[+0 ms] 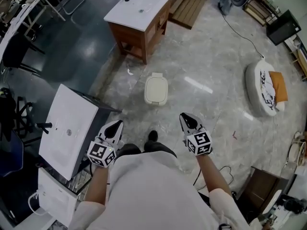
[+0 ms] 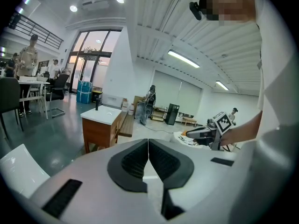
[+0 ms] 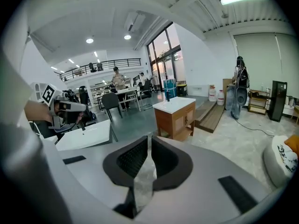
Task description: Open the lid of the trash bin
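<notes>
**Operator:** Where is the trash bin point(image 1: 156, 90) standing, and in what condition?

**Technician:** It is standing on the pale stone floor point(image 1: 206, 66), straight ahead of the person's shoes point(image 1: 152, 136) and just short of the wooden sink cabinet point(image 1: 139, 13). Its lid point(image 1: 157, 86) is lying flat and closed.

**Operator:** What are the tools doing?

**Technician:** The left tool point(image 1: 114, 127) and the right tool point(image 1: 187, 120) are hovering at waist height, one on each side of the body and well apart from the bin. Each tool's jaws are pressed together on nothing. Both are pointing out across the room rather than down at the bin.

**Operator:** What could go wrong from here?

**Technician:**
- With jaws pressed together, a tool cannot take the lid's edge, so it is likely to skate off.
- The bin looks light and the floor is shining, so a sideways push could slide or tip it.
- The white sink unit point(image 1: 67, 128) is sitting near the left tool, and a wide swing while bending down could strike it.

**Operator:** Give the counts.

**Technician:** There is one bin with one lid. There are two tools and two sink units, and one round cushion bed point(image 1: 263, 87) is lying far to the right.
</notes>
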Demonstrator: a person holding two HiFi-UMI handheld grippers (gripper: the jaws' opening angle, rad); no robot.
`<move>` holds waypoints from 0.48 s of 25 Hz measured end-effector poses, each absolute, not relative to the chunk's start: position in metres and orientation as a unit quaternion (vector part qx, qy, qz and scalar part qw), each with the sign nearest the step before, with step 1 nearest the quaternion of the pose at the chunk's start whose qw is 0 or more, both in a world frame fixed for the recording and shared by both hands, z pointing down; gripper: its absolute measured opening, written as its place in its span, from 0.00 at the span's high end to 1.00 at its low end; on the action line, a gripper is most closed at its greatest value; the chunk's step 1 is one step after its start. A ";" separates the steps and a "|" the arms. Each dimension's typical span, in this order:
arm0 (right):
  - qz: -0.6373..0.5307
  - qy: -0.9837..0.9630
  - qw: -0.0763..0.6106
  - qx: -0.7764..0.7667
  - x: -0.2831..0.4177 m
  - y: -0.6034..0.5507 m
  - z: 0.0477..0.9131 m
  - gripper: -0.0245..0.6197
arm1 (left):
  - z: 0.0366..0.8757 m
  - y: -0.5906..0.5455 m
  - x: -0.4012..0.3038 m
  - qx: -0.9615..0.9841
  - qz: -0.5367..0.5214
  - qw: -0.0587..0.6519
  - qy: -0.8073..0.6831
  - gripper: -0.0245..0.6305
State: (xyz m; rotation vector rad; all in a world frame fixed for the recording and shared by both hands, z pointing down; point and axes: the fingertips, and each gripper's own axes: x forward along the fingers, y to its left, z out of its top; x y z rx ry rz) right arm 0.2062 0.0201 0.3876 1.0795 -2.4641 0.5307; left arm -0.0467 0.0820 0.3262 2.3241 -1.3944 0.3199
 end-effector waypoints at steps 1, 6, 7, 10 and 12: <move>0.191 -0.882 0.197 0.384 0.206 0.019 0.388 0.90 | 0.327 0.081 -0.046 0.833 0.117 0.206 -0.500 0.93; 0.197 -0.881 0.204 0.378 0.201 0.019 0.392 0.90 | 0.329 0.074 -0.044 0.838 0.125 0.207 -0.490 0.93; 0.199 -0.880 0.205 0.379 0.200 0.020 0.394 0.90 | 0.330 0.072 -0.044 0.839 0.127 0.208 -0.487 0.93; 0.207 -0.875 0.208 0.386 0.198 0.022 0.401 0.90 | 0.335 0.066 -0.045 0.843 0.128 0.211 -0.478 0.93; 0.212 -0.870 0.209 0.392 0.196 0.022 0.403 0.90 | 0.338 0.060 -0.048 0.846 0.129 0.214 -0.472 0.93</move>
